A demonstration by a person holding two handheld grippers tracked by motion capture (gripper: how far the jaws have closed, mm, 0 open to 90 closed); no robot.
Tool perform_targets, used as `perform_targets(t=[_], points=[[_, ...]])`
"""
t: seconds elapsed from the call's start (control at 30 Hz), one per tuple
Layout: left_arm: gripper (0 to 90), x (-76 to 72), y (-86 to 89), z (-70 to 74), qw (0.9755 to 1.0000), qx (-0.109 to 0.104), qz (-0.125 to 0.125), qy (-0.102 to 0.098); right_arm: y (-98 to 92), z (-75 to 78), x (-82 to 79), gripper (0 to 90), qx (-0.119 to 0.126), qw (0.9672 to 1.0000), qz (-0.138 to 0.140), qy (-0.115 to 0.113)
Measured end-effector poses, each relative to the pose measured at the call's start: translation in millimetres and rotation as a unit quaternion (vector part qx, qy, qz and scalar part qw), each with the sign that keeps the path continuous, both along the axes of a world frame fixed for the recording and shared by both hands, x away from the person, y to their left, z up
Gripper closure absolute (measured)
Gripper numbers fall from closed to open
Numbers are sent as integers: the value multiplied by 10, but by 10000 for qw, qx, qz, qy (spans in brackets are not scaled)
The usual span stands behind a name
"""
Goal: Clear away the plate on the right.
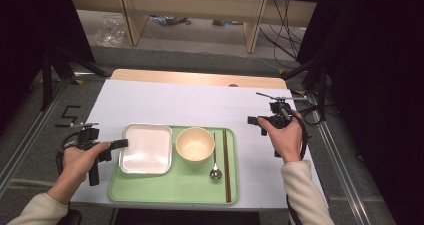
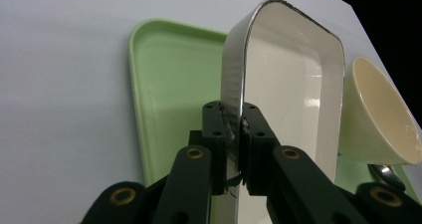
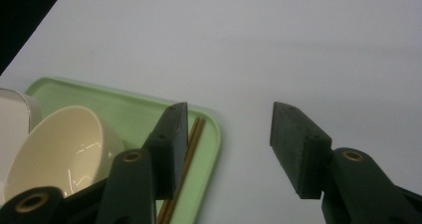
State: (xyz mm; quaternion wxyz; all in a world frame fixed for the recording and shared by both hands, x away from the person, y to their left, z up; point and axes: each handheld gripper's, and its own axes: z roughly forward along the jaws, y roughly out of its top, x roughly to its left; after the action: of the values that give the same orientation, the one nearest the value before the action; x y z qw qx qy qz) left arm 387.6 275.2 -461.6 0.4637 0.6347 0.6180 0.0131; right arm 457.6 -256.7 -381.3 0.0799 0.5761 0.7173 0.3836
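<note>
From the high view, our left gripper (image 1: 120, 144) pinches the near-left rim of the white square dish (image 1: 146, 148), which sits at the left of the green tray (image 1: 200, 190) on the white worktop (image 1: 190, 102). From the left gripper view, both fingers (image 2: 215, 134) clamp that thin rim; we judge a level, slow lift safest. From the right gripper view, our right gripper (image 3: 226, 144) hangs with fingers apart over bare worktop beside the chopsticks (image 3: 191, 139). Dark room surrounds.

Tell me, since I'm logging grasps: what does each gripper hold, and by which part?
The left gripper is shut on the white square dish, clamping its rim at the edge nearest the hand. The right gripper is open over the table, holding nothing.
</note>
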Motion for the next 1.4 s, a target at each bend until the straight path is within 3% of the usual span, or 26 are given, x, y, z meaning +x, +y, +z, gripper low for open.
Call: perform_targets(t=[0.3,0.47,0.53,0.83,0.9,1.0,1.23,1.3,1.33,1.37,1.4], points=[[825,28,-57,-57,9997,-161,56,155,11,-9,4,503,-21,10000,-20,-1],[824,58,-70,-80,9995,-205,87,218,11,-18,11,502,-194,9998,-37,29],[823,76,-73,-95,9994,-229,61,260,11,-26,14,502,-88,10000,16,7],[807,135,-97,-163,9993,-47,133,345,16,-34,13,501,-158,9999,13,53],[774,141,-106,-169,9994,108,170,291,31,-36,15,501,-201,9997,-41,94],[702,120,-113,-124,9990,424,115,11,26,-39,14,500,-218,9997,-34,96],[615,76,-82,-43,9976,484,197,-461,13,-43,10,497,-137,9999,17,67],[575,57,-69,-10,9956,572,208,-714,13,-65,11,494,-99,9999,26,-21],[555,47,-67,16,9935,722,191,-859,-3,-62,15,494,-240,9997,68,-74],[533,36,-66,42,9913,853,171,-991,4,-53,14,495,-109,9999,74,42],[513,24,-69,68,9891,952,176,-1105,9,-57,13,495,-178,9998,14,34]])
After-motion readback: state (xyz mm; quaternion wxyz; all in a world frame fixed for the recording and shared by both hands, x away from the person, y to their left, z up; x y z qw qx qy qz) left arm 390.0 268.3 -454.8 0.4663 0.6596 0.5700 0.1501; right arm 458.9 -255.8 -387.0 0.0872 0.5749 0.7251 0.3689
